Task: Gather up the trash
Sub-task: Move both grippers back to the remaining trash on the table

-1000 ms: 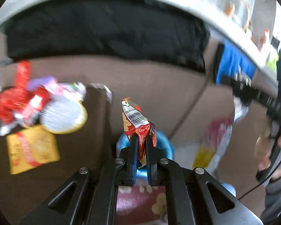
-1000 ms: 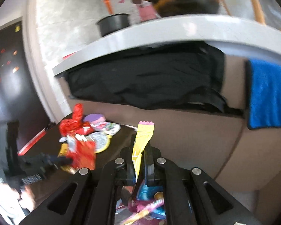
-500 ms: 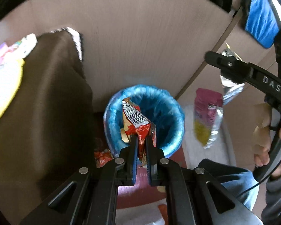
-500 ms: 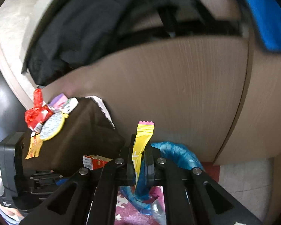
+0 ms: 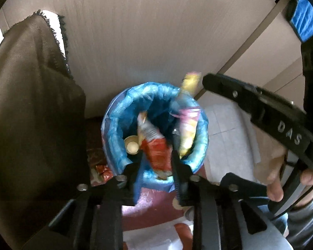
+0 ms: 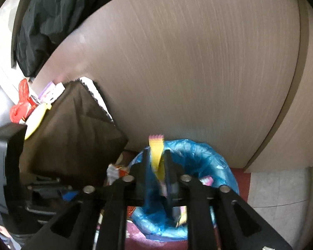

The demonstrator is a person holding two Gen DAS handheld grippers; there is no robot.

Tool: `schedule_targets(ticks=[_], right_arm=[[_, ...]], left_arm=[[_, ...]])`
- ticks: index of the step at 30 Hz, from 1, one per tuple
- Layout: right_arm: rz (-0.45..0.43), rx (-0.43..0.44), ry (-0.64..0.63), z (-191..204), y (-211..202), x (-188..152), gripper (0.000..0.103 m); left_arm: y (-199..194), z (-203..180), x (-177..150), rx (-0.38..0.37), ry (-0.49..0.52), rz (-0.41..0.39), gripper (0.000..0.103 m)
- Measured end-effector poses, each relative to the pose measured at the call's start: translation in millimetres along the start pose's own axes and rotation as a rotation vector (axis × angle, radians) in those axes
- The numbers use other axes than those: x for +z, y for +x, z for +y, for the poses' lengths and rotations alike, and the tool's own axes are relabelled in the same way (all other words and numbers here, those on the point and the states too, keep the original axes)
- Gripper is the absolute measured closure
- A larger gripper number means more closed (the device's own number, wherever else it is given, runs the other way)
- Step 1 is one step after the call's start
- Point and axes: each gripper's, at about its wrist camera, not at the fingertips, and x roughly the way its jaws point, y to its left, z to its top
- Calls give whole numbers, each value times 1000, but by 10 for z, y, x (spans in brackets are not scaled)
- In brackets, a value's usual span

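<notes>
Since half a second ago your left gripper (image 5: 156,156) has spread its jaws, and the crinkled red wrapper (image 5: 156,152) sits blurred between them, over the round blue-lined bin (image 5: 114,133). Your right gripper (image 6: 156,156) has parted too, the glossy yellow wrapper (image 6: 156,154) loose between its fingers, above the bin's far rim. Beyond, dark frayed cloth (image 6: 73,129) drapes beside a wood-grain panel (image 6: 187,62).

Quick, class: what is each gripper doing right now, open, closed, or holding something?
Left gripper: open, the red wrapper loose between its jaws above the blue-lined bin.
Right gripper: open, yellow wrapper slipping out.
</notes>
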Motion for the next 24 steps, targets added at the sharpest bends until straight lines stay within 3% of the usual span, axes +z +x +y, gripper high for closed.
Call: schedule_targets(ticks=[7, 10, 14, 17, 19, 24], right_arm=[[-13, -34, 13, -27, -133, 13, 78], [-30, -60, -22, 103, -267, 67, 78], [-75, -55, -105, 457, -505, 183, 78], [-115, -3, -168, 873, -660, 301, 78], [-121, 77, -190, 1191, -691, 389, 78], [-73, 252, -196, 1812, -456, 529, 78]], left_arm=[[-316, 95, -69, -70, -36, -73, 68], [-737, 96, -110, -86, -14, -170, 68], [-1404, 270, -219, -20, 2, -319, 67], [-1879, 552, -318, 55, -31, -425, 66], [-2209, 853, -456, 125, -67, -497, 65], [-2555, 1572, -774, 208, -189, -542, 64]])
